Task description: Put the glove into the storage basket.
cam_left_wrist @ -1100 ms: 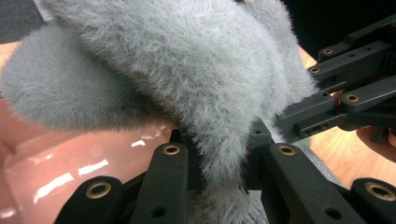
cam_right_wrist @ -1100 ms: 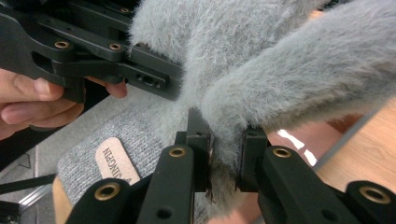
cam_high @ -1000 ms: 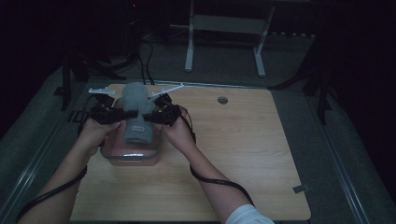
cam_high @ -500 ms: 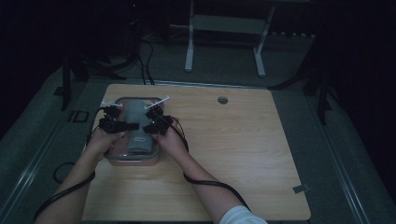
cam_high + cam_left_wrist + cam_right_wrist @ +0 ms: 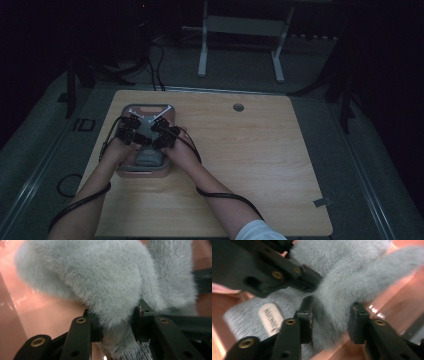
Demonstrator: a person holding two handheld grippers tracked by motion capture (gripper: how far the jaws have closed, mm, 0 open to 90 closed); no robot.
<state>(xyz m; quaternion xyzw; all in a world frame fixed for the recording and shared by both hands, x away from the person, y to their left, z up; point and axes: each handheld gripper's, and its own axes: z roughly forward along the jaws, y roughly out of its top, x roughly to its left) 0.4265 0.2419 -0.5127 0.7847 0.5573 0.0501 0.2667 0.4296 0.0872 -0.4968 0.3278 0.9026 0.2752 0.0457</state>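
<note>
Both grippers pinch the grey fuzzy garment (image 5: 100,282) inside the pink tray (image 5: 131,170). The left gripper (image 5: 116,322) and the right gripper (image 5: 330,317) each clamp a fold between their 2 jaws. Fur compresses easily, so either grip may slip, or snag against the other gripper just beside it.

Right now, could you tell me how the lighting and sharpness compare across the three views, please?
High view: dim overall, the room beyond the table almost black, both tongs dark and small over the tray. Left gripper view: brighter, the grey fluffy cloth fairly sharp, soft glare on the pink tray wall. Right gripper view: cloth fibres smeared, the other tongs at the top blurred, and the label readable only in part.
</note>
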